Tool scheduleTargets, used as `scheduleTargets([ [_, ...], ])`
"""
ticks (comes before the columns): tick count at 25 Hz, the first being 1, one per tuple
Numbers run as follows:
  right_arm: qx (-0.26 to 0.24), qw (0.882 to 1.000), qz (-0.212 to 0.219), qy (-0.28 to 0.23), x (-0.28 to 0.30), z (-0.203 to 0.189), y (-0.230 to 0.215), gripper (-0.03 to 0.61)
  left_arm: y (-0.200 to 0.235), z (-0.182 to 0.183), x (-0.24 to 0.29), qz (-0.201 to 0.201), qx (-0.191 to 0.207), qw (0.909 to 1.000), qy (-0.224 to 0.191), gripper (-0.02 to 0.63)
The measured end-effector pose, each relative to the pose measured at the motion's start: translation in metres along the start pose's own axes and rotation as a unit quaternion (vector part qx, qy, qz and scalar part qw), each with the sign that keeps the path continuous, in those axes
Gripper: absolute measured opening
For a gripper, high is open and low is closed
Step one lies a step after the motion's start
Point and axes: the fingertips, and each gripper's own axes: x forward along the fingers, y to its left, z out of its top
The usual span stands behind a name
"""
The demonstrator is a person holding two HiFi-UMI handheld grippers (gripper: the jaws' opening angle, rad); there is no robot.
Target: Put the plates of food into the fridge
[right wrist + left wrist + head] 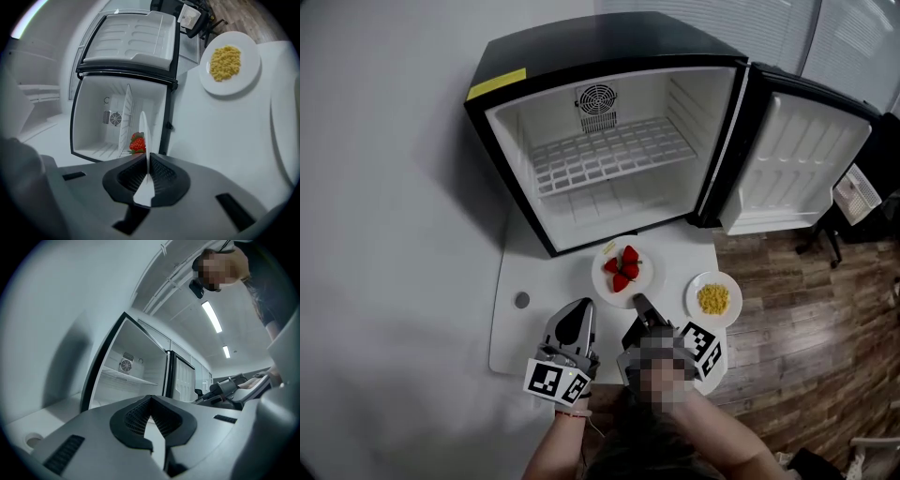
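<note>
— So, what have the tongs got?
— Left gripper (149,401) is pinched shut, empty. Right gripper (146,157) is clamped on the near rim of the strawberry plate (603,273).
— Where's that plate?
— Over the white board (525,328), just outside the open fridge's (600,37) front edge. The plate of yellow food (713,279) sits to its right.
— And farther back?
— A wire shelf (609,155) crosses the fridge; its door (787,159) stands wide to the right.
</note>
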Motion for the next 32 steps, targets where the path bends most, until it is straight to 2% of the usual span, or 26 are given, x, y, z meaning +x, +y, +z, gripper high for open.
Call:
scheduleTargets([
  [12,-0.009,1.000,-0.014,-0.022,0.086,0.078,-0.001,0.015,0.028,-0.015,0.098,-0.005,-0.018,0.9998,0.005,0.006],
  [20,0.003,0.998,-0.013,-0.055,0.139,0.121,-0.004,0.015,0.039,-0.032,0.148,-0.011,-0.027,0.9995,0.009,0.006],
  [32,0.013,0.996,-0.038,-0.076,0.184,0.160,-0.024,0.015,0.058,-0.044,0.194,-0.025,-0.038,0.9989,0.013,0.006],
])
